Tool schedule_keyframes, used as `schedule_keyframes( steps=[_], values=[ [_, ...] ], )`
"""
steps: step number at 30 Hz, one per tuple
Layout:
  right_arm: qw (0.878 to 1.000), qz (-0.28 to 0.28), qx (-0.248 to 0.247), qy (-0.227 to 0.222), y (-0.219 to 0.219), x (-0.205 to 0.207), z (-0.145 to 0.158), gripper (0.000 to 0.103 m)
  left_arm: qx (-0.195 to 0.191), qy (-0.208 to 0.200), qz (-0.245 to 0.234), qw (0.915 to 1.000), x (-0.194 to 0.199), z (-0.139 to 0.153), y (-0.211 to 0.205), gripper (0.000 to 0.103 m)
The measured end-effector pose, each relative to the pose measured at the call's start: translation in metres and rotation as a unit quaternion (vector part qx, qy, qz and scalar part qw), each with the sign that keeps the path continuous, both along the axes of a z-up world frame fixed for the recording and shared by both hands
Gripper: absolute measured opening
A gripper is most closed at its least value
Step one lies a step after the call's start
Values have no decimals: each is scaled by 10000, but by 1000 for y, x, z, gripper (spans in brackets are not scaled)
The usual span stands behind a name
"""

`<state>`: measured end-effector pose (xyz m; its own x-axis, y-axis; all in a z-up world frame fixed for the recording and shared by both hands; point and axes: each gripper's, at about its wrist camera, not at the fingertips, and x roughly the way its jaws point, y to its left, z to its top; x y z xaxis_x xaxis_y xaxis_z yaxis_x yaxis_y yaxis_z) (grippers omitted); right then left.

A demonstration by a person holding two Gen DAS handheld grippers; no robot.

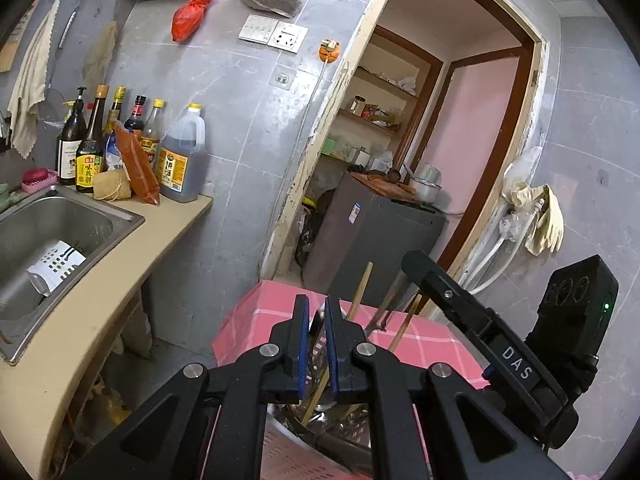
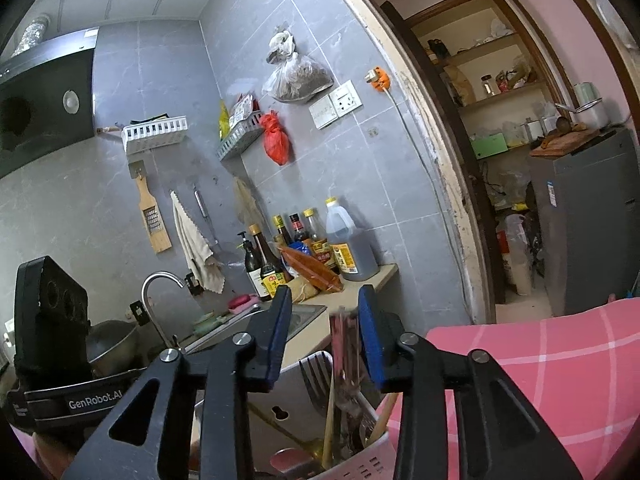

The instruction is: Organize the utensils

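the right gripper point(image 2: 325, 334) fills the near view, its blue pads parted with a bundle of dark chopsticks point(image 2: 345, 344) standing between them; the pads do not look pressed on the sticks, so i judge it open around them, not gripping. those sticks stand in a white utensil holder point(image 2: 360, 465) beside a black fork point(image 2: 316, 380) and a pale wooden stick point(image 2: 329, 424). the left gripper point(image 1: 316, 344) sits nearly closed, a thin gap between its pads; whether it pinches anything i cannot tell. to do this well, free the pads straight upward so the upright sticks are not tipped. the holder rests on a pink checked cloth point(image 2: 552, 376). near by, the sink point(image 1: 60, 220) holds another white perforated holder point(image 1: 56, 266), and bottles point(image 1: 132, 148) crowd the counter, well apart from both tools.
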<state>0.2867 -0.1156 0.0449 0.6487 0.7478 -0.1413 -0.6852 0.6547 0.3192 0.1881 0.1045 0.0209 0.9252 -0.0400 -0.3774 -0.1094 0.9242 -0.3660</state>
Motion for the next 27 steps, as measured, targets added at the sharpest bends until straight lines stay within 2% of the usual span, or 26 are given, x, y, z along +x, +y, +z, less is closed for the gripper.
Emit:
schedule_keyframes(
  steps=[3,7,10,12,14,16,18,20,23,27],
  values=[
    [9998,-185,-33,-80,-9,-9,8,32,6,-53,37,10000,-7,6,0,18],
    [9987,-446,-149,-178,-24,-23,20,38,67,-117,66,9999,-16,13,-2,23],
    [9970,-690,-265,-247,-38,-36,29,48,184,-168,53,9997,-23,21,-8,29],
    [9955,-864,-301,-265,-49,-45,35,56,270,-203,75,9994,-29,25,-14,47],
    [9924,-1132,-373,-295,-64,-57,40,66,305,-278,73,9991,-38,29,-20,57],
    [9900,-1311,-416,-327,-76,-67,46,69,350,-274,41,9990,-44,32,-25,65],
    [9846,-1615,-551,-381,-94,-84,53,77,448,-280,23,9986,-51,36,-32,80],
    [9799,-1849,-626,-423,-108,-98,59,83,560,-305,-22,9980,-59,39,-40,89],
    [9707,-2229,-779,-455,-131,-124,70,89,650,-338,-17,9973,-74,42,-53,98],
    [9617,-2515,-960,-511,-151,-153,85,91,615,-431,-30,9972,-93,47,-64,101]
  ],
)
